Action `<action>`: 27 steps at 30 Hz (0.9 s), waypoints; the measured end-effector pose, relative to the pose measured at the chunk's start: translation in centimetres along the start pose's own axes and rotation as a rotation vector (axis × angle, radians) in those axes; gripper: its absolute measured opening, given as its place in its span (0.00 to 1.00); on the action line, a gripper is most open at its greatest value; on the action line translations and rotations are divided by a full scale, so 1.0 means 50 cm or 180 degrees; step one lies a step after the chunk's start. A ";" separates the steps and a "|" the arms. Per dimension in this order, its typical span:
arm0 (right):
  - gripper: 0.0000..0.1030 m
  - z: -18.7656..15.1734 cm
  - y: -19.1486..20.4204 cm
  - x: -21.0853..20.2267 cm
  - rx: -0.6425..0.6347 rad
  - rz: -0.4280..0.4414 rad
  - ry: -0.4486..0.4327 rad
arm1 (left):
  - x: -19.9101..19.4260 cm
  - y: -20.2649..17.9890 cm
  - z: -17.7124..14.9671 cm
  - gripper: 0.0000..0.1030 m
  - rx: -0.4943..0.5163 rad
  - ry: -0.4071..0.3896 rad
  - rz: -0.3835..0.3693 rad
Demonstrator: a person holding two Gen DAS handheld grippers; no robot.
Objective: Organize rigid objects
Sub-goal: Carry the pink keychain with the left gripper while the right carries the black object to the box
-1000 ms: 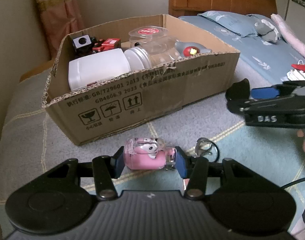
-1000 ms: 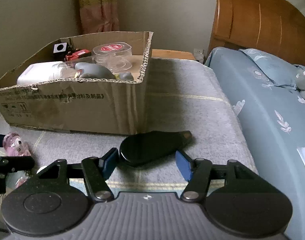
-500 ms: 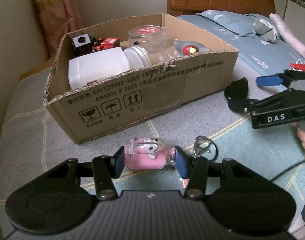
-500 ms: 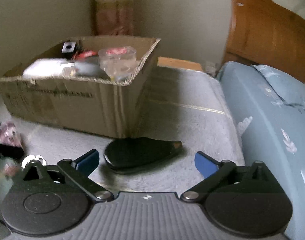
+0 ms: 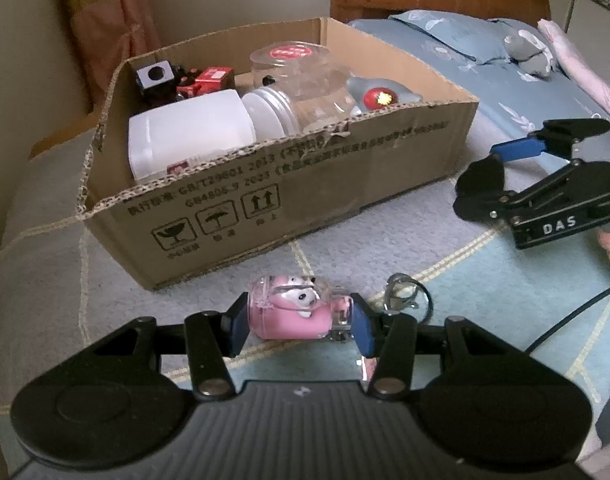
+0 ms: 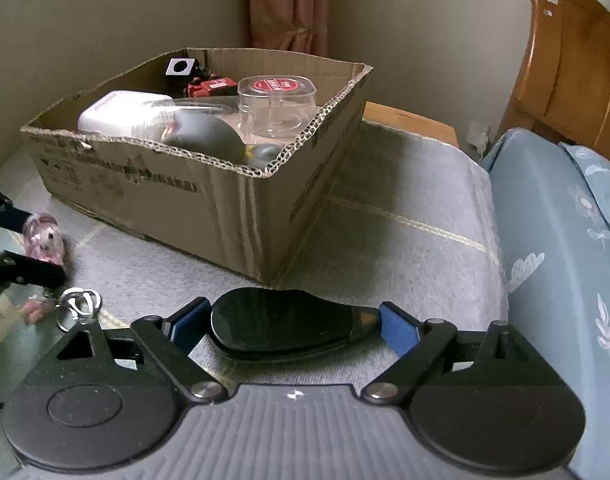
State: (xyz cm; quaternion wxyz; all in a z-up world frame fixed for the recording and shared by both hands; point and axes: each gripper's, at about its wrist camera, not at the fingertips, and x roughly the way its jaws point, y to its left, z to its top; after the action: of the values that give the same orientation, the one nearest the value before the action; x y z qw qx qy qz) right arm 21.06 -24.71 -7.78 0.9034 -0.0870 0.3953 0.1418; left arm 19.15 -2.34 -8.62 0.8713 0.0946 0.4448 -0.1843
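Observation:
My left gripper (image 5: 299,322) is shut on a pink cartoon toy in a clear case (image 5: 293,308), low over the grey blanket; it also shows in the right wrist view (image 6: 44,240). A metal key ring (image 5: 401,296) lies just right of it. My right gripper (image 6: 289,322) has its blue pads on both ends of a black teardrop-shaped object (image 6: 285,328) on the blanket, and shows in the left wrist view (image 5: 517,172). A cardboard box (image 5: 305,196) behind holds a white jar (image 5: 189,132), a clear container (image 5: 301,68), a grey toy and red toys.
The box (image 6: 233,204) stands on a grey blanket with yellow lines. A bed with a blue floral sheet (image 6: 565,240) and a wooden headboard (image 6: 565,64) is to the right. A curtain (image 6: 289,4) hangs in the corner. A black cable (image 5: 573,316) runs at the right.
My right gripper opened wide, moved in around the black object and has closed on its ends. My left gripper has stayed put, holding the pink toy.

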 end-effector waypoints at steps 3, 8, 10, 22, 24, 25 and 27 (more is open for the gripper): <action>0.90 0.005 0.000 -0.027 0.0008 0.0044 -0.0014 | -0.008 -0.006 -0.001 0.48 0.0056 0.0016 -0.0003; 0.90 0.020 0.005 -0.076 -0.0076 0.0105 -0.0079 | -0.033 -0.014 0.004 0.48 0.0158 0.0018 -0.0020; 0.90 0.025 0.007 -0.098 -0.0115 0.0129 -0.0119 | -0.046 -0.018 0.009 0.48 0.0213 0.0001 -0.0012; 0.90 0.059 0.024 -0.172 -0.0238 0.0276 -0.0297 | -0.140 -0.038 0.043 0.48 0.0458 -0.0132 -0.0070; 0.90 0.067 0.033 -0.178 -0.0286 0.0299 -0.0316 | -0.156 -0.040 0.051 0.48 0.0489 -0.0184 -0.0073; 0.90 0.069 0.037 -0.180 -0.0312 0.0304 -0.0325 | -0.165 -0.040 0.057 0.48 0.0499 -0.0206 -0.0085; 0.90 0.079 0.046 -0.185 -0.0365 0.0314 -0.0353 | -0.177 -0.038 0.067 0.48 0.0508 -0.0236 -0.0088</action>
State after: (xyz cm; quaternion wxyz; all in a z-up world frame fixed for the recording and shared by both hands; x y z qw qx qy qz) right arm 17.06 -23.22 1.61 0.9093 -0.1111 0.3397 0.2131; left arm 16.12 -3.07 0.53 0.8743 0.1507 0.3974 -0.2345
